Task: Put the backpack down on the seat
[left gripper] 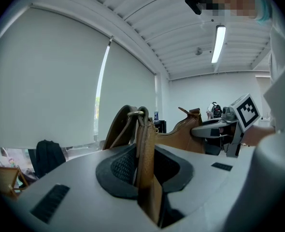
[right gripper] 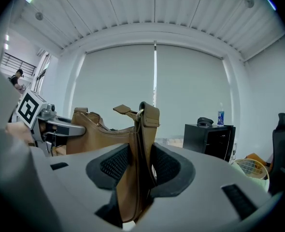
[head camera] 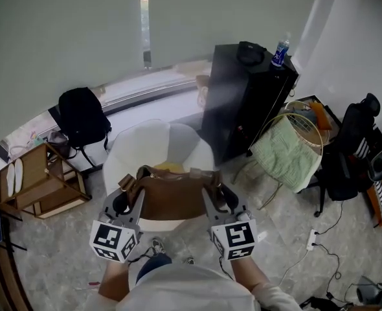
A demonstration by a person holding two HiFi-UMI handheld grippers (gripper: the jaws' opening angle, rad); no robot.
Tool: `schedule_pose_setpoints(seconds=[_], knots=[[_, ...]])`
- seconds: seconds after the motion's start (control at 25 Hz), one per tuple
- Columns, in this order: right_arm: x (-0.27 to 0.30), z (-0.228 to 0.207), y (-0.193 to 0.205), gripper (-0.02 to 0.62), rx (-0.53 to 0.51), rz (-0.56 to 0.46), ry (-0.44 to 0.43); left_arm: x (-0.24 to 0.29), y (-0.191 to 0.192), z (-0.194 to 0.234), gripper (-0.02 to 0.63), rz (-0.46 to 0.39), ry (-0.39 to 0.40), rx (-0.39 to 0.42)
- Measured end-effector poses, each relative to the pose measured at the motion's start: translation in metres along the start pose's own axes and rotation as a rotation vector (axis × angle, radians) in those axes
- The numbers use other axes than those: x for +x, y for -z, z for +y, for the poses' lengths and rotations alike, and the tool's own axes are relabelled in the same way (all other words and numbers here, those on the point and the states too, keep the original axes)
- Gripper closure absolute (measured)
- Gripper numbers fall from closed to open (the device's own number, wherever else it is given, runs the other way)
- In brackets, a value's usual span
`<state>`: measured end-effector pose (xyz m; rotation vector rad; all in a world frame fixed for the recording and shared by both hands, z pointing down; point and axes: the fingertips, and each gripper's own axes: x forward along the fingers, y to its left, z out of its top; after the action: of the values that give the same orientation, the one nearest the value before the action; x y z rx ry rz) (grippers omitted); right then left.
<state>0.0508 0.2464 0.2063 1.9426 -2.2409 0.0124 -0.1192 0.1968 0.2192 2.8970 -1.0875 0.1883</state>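
Backpack (head camera: 171, 198) pinched at each end by left gripper (head camera: 130, 192) and right gripper (head camera: 213, 190); over seat's (head camera: 139, 146) near edge.

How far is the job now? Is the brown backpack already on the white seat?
Done: the left tool and the right tool are each shut on one side of the brown backpack. In hand: it is held up between them, by the white seat. Left: lower it onto the seat and release.
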Motion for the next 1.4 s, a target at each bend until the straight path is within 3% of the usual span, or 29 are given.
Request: schedule_pose_setpoints(seconds=[0.64,1.04,1.4], knots=[[0.11,0.053,-0.033,0.43,0.023,-0.019,0.068,0.026,-0.016,0.133,0.518,-0.042,0.081,0.02],[0.142,0.049,-0.039,0.43,0.023,0.003,0.012,0.041,-0.015,0.152,0.518,-0.036,0.047,-0.011],[0.166,0.009,-0.044,0.43,0.021,-0.028,-0.087,0.069,-0.028,0.142,0.518,-0.043,-0.058,-0.009]])
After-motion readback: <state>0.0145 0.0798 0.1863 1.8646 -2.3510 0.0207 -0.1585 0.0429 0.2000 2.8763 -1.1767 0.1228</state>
